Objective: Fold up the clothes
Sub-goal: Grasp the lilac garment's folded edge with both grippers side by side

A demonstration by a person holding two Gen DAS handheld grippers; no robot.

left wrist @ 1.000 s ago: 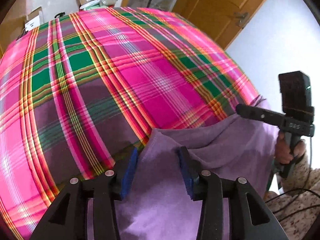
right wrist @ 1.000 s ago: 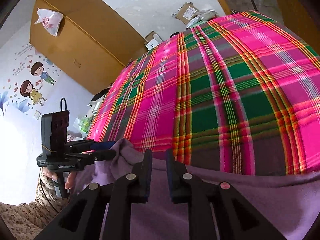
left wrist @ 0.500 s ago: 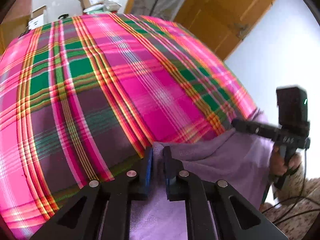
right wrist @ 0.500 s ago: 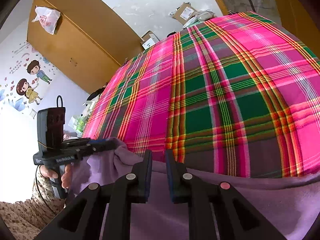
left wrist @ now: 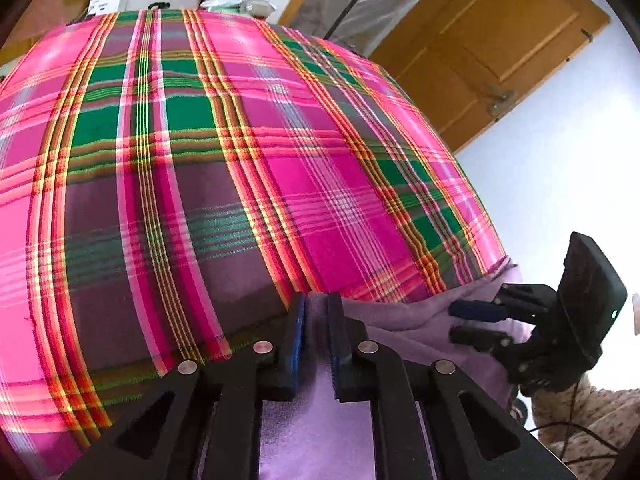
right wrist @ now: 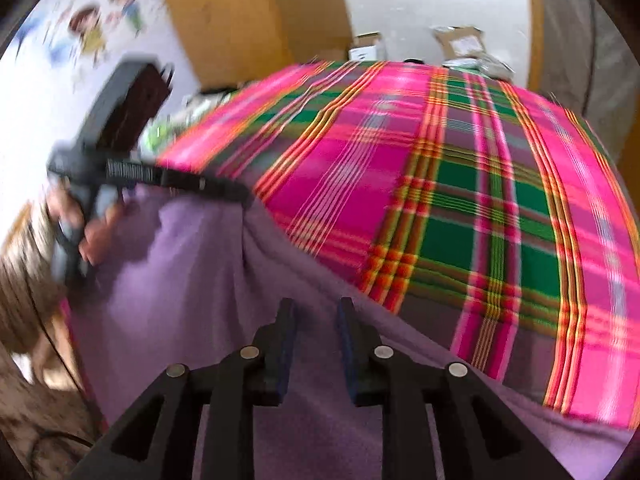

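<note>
The purple garment (left wrist: 400, 332) lies along the plaid bed's (left wrist: 240, 160) near edge, its far hem pinched in the opening left claw (left wrist: 316, 312), while the right claw (right wrist: 316, 316) opens over it, gripping nothing.
</note>
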